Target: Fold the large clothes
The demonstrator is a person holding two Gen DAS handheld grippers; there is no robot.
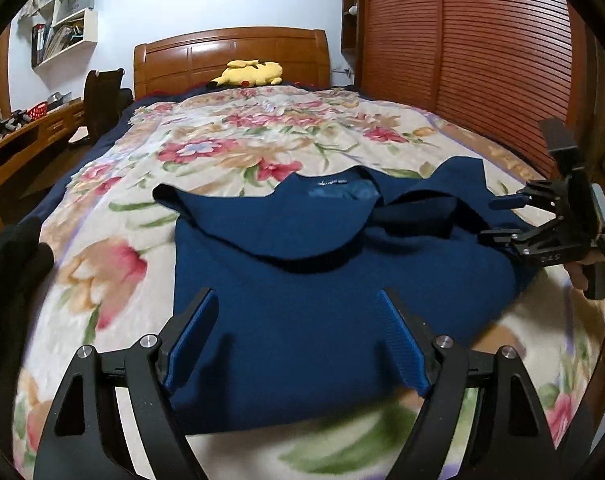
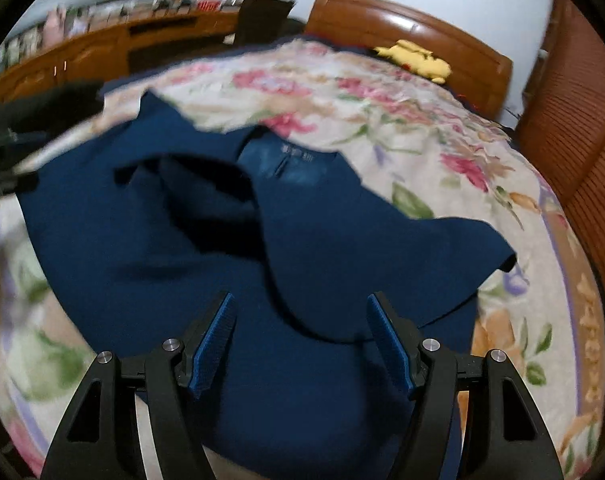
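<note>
Two open grippers above one navy sweater; one plush.

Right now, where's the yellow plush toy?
The yellow plush toy lies at the far end of the bed, against the wooden headboard, beyond the navy garment. In the right wrist view it appears upper right.

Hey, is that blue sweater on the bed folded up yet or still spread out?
Partly folded. The blue sweater lies flat on the floral blanket, one sleeve laid across its chest, the body still full length.
</note>
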